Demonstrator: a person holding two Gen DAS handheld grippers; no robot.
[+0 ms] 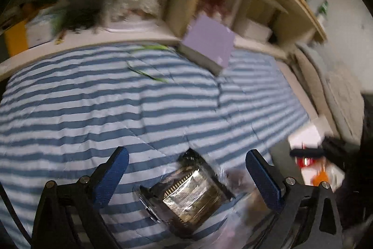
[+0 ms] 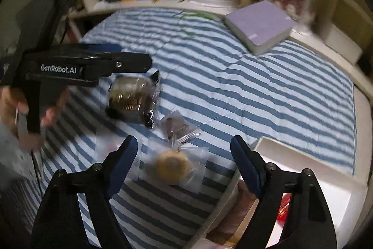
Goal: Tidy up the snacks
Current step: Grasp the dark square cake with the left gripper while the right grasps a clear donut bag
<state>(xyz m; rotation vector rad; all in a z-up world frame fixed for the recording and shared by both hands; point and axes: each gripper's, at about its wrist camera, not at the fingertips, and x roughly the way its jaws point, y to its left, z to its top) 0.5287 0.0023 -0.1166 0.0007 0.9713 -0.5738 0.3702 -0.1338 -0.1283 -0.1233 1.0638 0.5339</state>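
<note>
Nearest, the right gripper [image 2: 184, 161] hangs with jaws apart over a round biscuit in a clear wrapper [image 2: 172, 167], touching nothing. The left gripper [image 1: 186, 175], also spread wide, hovers over a foil-wrapped snack pack [image 1: 186, 197] on the striped bedspread [image 1: 93, 109] (everything is motion-blurred). A white box [image 2: 303, 155] sits right; farther back lies a lilac book [image 2: 261, 22].
</note>
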